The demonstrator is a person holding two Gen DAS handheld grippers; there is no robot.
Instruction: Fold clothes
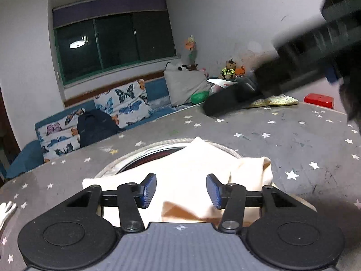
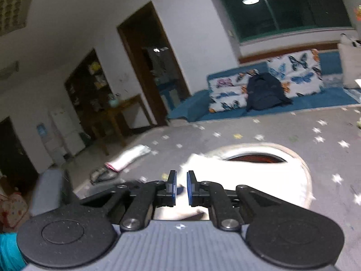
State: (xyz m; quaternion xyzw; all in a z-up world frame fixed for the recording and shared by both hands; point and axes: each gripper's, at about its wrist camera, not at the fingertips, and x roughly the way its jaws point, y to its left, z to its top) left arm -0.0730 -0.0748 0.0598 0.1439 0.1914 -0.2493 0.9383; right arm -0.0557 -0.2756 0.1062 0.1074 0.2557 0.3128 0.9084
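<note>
Both wrist views low, facing sofa (image 1: 94, 122).

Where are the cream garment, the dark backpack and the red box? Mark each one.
cream garment (image 1: 198, 171): left wrist view, on its folded top layer.
dark backpack (image 1: 96, 126): left wrist view, on its front panel.
red box (image 1: 318, 99): left wrist view, on its top face.

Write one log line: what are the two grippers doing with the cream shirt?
left gripper: open above cream cotton shirt | right gripper: nearly closed, grip unclear | shirt: on grey star-print tablecloth, partly folded
</note>
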